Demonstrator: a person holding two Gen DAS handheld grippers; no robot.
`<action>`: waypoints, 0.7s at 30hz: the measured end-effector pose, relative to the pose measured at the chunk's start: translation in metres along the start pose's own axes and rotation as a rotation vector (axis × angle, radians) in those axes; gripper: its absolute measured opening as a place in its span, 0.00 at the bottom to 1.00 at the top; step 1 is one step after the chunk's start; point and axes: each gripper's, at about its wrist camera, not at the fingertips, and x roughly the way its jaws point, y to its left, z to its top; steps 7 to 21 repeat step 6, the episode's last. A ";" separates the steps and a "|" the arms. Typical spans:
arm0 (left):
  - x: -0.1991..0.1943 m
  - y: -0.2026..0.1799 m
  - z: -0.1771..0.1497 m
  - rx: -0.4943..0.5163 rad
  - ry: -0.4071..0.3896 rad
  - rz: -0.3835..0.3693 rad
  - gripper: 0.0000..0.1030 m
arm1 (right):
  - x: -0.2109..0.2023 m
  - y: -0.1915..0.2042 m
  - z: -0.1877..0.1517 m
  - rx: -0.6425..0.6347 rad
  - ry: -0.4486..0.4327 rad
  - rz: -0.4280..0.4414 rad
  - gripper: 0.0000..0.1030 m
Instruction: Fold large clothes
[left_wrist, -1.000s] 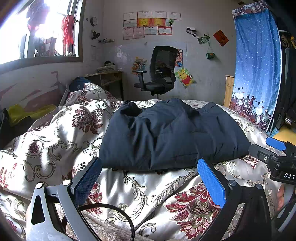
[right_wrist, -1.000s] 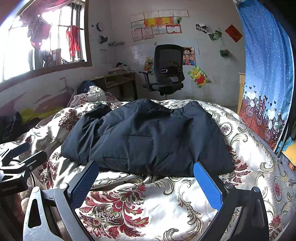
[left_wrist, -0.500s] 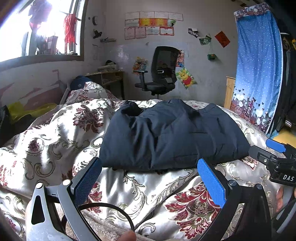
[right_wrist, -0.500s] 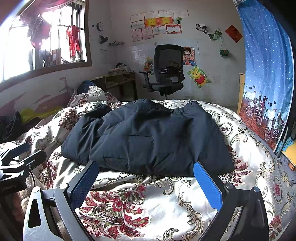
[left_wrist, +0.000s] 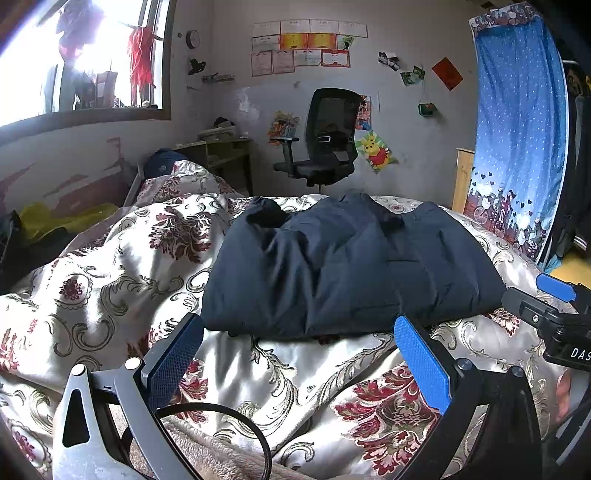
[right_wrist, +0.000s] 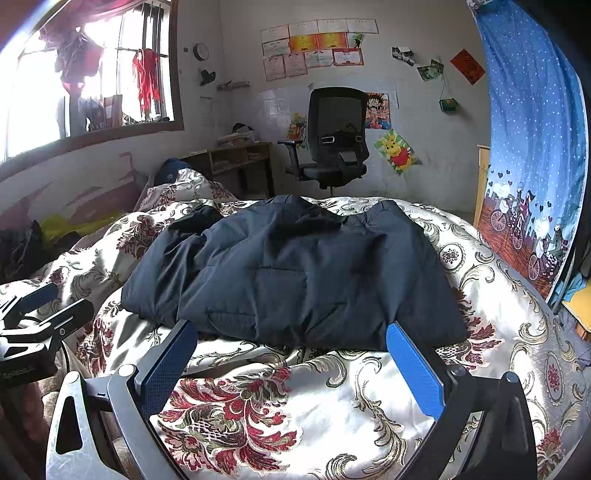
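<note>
Jacket (right_wrist: 295, 273) folded on floral quilt (right_wrist: 295, 398), office chair (right_wrist: 332, 136) behind.

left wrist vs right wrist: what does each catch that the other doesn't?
Only the left wrist view shows the right hand-held gripper at its right edge, plus a black cable loop near the bottom. Only the right wrist view shows the left hand-held gripper at its left edge. Both show the dark navy jacket lying folded on the floral quilt, untouched, both grippers open, and the office chair behind.
</note>
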 end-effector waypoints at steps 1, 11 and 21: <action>0.001 0.000 0.000 0.000 0.001 0.001 0.99 | 0.000 0.000 0.000 0.001 0.000 0.000 1.00; 0.001 0.001 -0.002 0.002 0.007 0.005 0.99 | -0.001 0.000 0.000 0.000 0.003 -0.001 1.00; 0.001 0.001 -0.002 0.002 0.007 0.005 0.99 | -0.001 0.000 0.000 0.000 0.003 -0.001 1.00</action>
